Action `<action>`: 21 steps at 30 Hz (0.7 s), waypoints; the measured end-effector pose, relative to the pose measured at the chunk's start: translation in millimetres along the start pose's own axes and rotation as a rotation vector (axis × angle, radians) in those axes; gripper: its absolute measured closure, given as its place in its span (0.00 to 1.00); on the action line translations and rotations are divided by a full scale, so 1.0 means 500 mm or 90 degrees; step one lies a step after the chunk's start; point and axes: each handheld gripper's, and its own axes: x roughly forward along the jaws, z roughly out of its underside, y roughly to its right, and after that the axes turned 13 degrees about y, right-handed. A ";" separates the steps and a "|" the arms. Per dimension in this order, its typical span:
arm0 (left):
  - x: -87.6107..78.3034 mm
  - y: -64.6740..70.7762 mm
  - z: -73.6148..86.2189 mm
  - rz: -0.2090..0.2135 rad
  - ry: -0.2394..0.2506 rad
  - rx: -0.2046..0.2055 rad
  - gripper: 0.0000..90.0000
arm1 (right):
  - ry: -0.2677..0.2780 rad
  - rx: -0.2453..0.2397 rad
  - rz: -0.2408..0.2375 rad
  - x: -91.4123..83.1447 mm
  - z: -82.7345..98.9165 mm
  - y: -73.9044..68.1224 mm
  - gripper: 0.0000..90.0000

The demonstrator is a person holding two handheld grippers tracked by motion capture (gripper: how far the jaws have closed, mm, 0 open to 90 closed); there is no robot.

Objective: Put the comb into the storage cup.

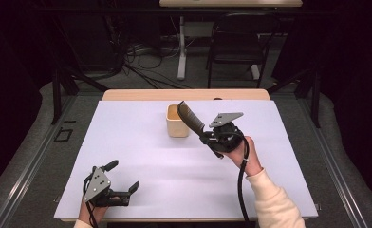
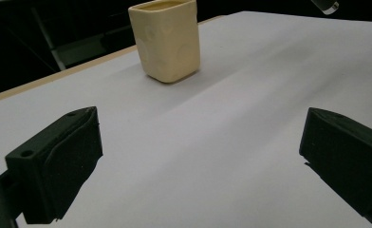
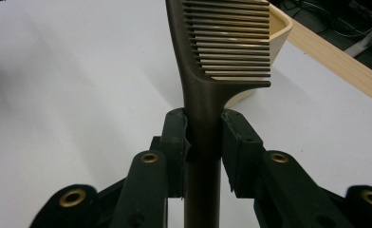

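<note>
Clamping the dark brown plastic comb by its handle, the right gripper holds its toothed end just above the square cream cup at frame centre, not yet inside, while the left gripper rests agape lower left.

1. the right gripper has both black jaws pressed on the handle of a dark brown comb.
2. the comb rises straight from the jaws, its teeth pointing to the right in this view.
3. a cream cup stands behind the teeth, partly hidden by them.
4. the cup rests on a white table cover, with the wooden table edge at the right.
</note>
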 end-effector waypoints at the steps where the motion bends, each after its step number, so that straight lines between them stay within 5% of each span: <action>1: 0.000 0.000 0.000 0.000 -0.001 0.001 0.00 | 0.003 0.000 0.000 0.000 -0.001 0.002 0.80; 21: 0.001 0.000 0.000 -0.004 -0.006 0.003 0.01 | 0.015 -0.011 0.014 0.008 -0.036 0.016 0.80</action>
